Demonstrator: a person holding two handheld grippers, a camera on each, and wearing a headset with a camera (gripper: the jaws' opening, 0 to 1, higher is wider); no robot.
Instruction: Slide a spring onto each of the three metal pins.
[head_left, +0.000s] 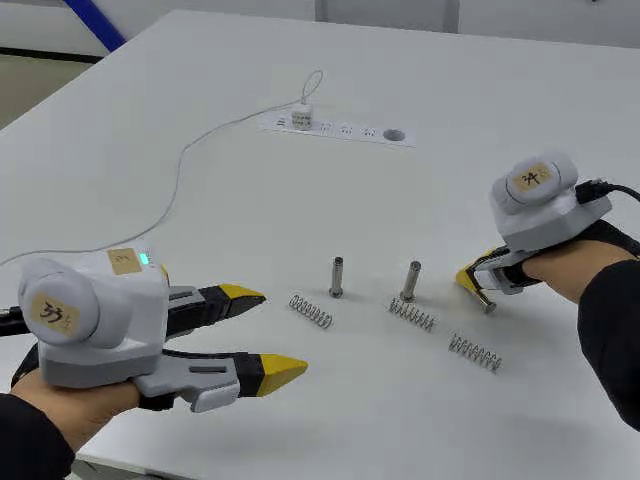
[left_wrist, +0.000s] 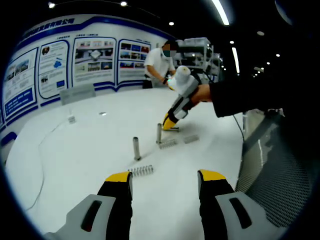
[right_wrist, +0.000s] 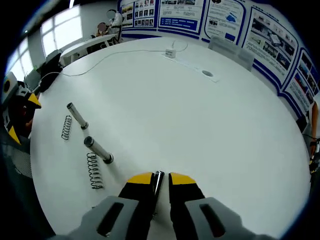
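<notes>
Two metal pins (head_left: 337, 277) (head_left: 411, 281) stand upright on the white table (head_left: 400, 420). Three springs (head_left: 311, 311) (head_left: 412, 315) (head_left: 474, 352) lie flat in front of them. My right gripper (head_left: 478, 283) is low at the right of the pins, shut on a third metal pin (right_wrist: 157, 181) that slants down toward the table. In the right gripper view the standing pins (right_wrist: 77, 116) (right_wrist: 98, 149) lie to the left with springs (right_wrist: 66, 127) (right_wrist: 93, 170) beside them. My left gripper (head_left: 265, 330) is open and holds nothing, left of the nearest spring (left_wrist: 141, 171).
A white power strip (head_left: 335, 128) with a plugged adapter and a thin cable (head_left: 180, 165) lies at the far side of the table. The table's near edge runs under my left hand. A person (left_wrist: 159, 64) stands at another bench in the background.
</notes>
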